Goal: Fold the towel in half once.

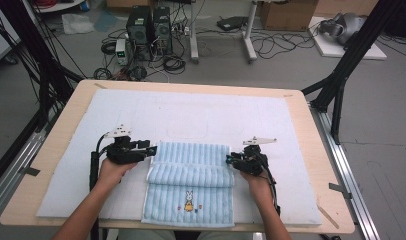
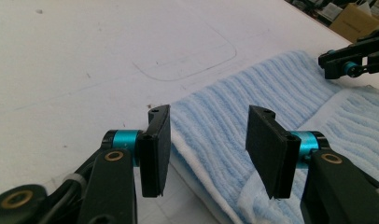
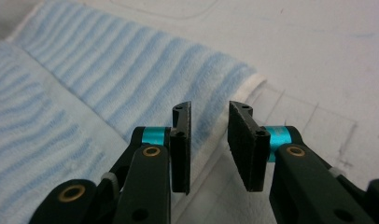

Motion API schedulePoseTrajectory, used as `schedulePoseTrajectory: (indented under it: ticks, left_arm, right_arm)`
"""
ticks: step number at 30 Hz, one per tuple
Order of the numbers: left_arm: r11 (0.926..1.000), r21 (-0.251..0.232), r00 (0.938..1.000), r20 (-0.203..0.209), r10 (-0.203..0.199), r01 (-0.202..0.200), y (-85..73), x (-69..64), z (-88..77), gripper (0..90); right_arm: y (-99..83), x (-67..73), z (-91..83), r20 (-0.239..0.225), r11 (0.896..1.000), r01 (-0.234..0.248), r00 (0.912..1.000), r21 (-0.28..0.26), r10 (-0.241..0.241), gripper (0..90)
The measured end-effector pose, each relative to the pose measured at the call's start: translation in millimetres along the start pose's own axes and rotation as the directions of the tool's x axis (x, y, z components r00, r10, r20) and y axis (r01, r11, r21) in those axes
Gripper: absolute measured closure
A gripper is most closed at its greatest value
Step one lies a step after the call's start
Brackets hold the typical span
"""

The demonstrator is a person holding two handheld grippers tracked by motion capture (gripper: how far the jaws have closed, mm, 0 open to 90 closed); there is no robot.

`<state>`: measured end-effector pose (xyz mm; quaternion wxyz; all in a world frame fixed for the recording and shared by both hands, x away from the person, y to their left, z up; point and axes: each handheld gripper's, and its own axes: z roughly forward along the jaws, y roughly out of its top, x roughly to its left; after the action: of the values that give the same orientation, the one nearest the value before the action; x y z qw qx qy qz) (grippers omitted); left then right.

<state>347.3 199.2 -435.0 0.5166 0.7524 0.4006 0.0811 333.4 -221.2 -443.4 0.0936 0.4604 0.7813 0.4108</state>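
**Towel folding, partway through**

Hovering left of the blue striped towel [image 1: 190, 182], left gripper [image 1: 152, 149] gaping, nothing between. Lying mid-mat [image 1: 241, 117], far part already folded over; further folding remaining. Standing right of it, right gripper [image 1: 228, 159] narrowly parted, empty.

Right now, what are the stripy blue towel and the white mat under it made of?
The blue towel looks like soft terry cotton: fuzzy ribbed stripes, a plain white hem, and it folds limply over itself. The white mat looks like thin matte foam or felt, flat with faint pen lines drawn on it; which one is hard to tell. It lies on a pale wooden table.
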Motion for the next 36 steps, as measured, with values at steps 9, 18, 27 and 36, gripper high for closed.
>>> schedulePoseTrajectory:
  ticks: [9,18,27,36]
  left_arm:
    - [0.9998,-0.005,0.9997,-0.011,-0.020,0.020,-1.1,3.4,-2.4,51.1]
    - [0.9980,0.064,0.9995,-0.030,0.002,0.000,-3.3,-2.6,9.0,54.6]
    - [0.9951,0.082,0.9947,-0.082,0.062,-0.055,-5.0,-5.1,16.8,83.6]
    - [0.9991,-0.009,0.9958,-0.082,0.042,-0.043,-1.4,-0.9,13.0,89.2]
  right_arm:
    - [3.6,6.5,2.7,0.021,0.996,0.062,0.9980,-0.057,-0.060,86.4]
    - [3.6,2.9,8.0,0.072,0.998,0.020,0.9973,-0.067,-0.015,73.7]
    - [3.6,3.5,3.0,0.066,0.996,0.021,0.9977,-0.084,-0.015,68.5]
    - [3.7,1.6,1.1,0.061,0.995,0.010,0.9981,-0.099,-0.004,68.6]
